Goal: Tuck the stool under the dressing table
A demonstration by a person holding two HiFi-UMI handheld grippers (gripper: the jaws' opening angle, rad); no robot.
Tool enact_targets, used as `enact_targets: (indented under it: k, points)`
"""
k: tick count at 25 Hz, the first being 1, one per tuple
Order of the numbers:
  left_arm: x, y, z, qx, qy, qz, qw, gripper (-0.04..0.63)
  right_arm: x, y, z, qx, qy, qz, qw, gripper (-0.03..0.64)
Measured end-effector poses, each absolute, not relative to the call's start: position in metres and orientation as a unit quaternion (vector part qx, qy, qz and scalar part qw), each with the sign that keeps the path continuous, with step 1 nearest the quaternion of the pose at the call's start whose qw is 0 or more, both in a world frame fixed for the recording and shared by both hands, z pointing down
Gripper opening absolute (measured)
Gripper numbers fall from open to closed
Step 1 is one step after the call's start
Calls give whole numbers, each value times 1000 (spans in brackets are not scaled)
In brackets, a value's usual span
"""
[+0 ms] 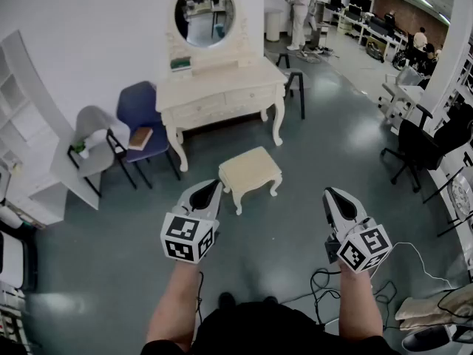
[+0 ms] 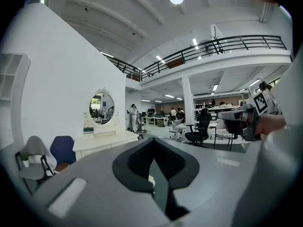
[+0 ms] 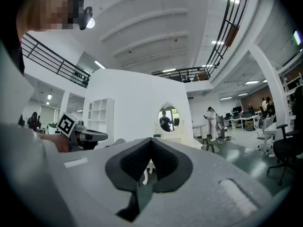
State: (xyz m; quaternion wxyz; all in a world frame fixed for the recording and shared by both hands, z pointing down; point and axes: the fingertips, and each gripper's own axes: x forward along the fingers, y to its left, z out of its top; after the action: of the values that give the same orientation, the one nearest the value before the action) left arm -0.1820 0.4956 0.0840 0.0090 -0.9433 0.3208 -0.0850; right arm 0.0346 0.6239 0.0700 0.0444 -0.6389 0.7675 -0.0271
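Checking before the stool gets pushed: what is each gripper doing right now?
Left gripper: closed, holding nothing.
Right gripper: closed, holding nothing.

Only a pale sliver of the stool [image 3: 147,170] is peeking through the right tongs [image 3: 151,141], the rest hiding behind them; lower left, the desk [image 2: 102,142] is losing its legs behind the left tongs [image 2: 154,140].
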Motion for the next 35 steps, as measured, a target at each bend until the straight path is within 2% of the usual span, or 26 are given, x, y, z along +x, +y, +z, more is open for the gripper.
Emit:
enact_targets:
  k: [21, 35]
  points:
    - [-122, 558, 91, -946, 310, -92, 9, 20, 89, 698, 88, -611, 787, -41, 73, 4]
    - [-97, 504, 105, -949, 304, -79, -12, 20, 106, 663, 109, -609, 788, -73, 54, 5]
